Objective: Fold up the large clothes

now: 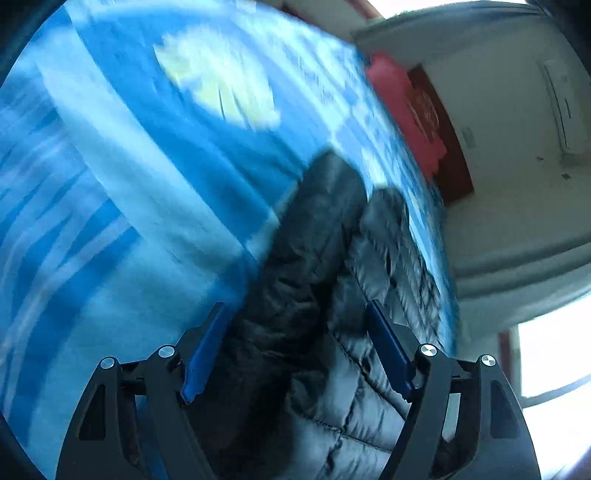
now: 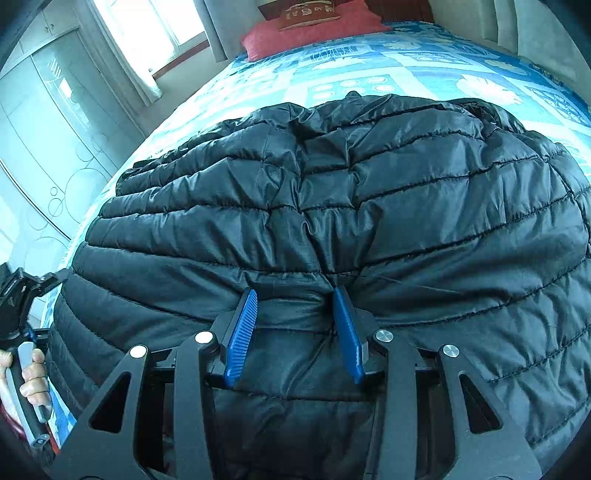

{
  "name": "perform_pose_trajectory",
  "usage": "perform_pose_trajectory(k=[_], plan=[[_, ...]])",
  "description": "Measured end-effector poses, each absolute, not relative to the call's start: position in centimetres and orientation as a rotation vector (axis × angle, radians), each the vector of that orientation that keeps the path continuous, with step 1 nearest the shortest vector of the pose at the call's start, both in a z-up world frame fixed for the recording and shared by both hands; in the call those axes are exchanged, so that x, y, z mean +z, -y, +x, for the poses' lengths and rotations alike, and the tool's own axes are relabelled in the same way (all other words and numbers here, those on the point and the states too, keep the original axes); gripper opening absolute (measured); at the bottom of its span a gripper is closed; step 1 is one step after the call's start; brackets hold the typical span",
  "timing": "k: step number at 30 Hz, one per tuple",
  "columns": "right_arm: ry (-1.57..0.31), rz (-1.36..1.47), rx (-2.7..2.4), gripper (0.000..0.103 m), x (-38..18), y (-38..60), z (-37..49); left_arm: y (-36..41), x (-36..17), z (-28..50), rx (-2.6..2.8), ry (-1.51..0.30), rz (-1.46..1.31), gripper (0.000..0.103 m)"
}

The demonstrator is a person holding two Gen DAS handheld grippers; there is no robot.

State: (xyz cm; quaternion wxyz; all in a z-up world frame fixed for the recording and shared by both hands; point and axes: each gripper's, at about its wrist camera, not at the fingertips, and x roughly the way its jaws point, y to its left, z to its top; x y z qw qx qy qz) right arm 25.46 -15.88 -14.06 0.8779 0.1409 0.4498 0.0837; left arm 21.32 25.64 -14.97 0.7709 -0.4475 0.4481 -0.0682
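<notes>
A black quilted puffer jacket point(image 2: 332, 206) lies spread over a bed with a blue patterned sheet point(image 2: 406, 70). My right gripper point(image 2: 295, 295) stands over the jacket's near edge, its blue fingers point(image 2: 242, 332) part open with a bunched fold of the fabric between them. In the blurred, tilted left wrist view, my left gripper point(image 1: 297, 308) is open, its blue fingers point(image 1: 388, 347) wide apart, with the jacket point(image 1: 317, 295) lying just below and between them on the sheet point(image 1: 147, 166). The left tool and the hand holding it also show at the right view's lower left point(image 2: 22, 354).
A red pillow point(image 2: 310, 33) lies at the head of the bed, also in the left wrist view point(image 1: 402, 110). A bright window point(image 2: 155, 29) with curtains and a glass-fronted wardrobe point(image 2: 48, 147) stand to the left of the bed. An air conditioner point(image 1: 561, 107) hangs on the wall.
</notes>
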Motion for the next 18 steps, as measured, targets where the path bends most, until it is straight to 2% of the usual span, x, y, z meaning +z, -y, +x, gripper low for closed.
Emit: perform_pose_trajectory(k=[5, 7, 12, 15, 18], plan=[[-0.93, 0.295, 0.173, 0.042, -14.1, 16.0, 25.4, -25.3, -15.8, 21.8, -0.208, -0.944, -1.067, 0.074], [-0.927, 0.292, 0.17, 0.042, -14.1, 15.9, 25.3, -24.3, -15.8, 22.1, -0.225, -0.952, -1.046, 0.068], [-0.924, 0.281, 0.166, 0.042, -14.2, 15.7, 25.3, -23.3, -14.6, 21.3, -0.229, -0.925, -1.017, 0.039], [-0.923, 0.269, 0.163, 0.042, -14.3, 15.6, 25.2, -22.3, -12.1, 20.5, -0.229, -0.883, -0.945, 0.03], [-0.917, 0.263, 0.165, 0.042, -14.0, 15.5, 25.2, -21.2, -9.3, 19.8, -0.239, -0.834, -0.904, 0.028]])
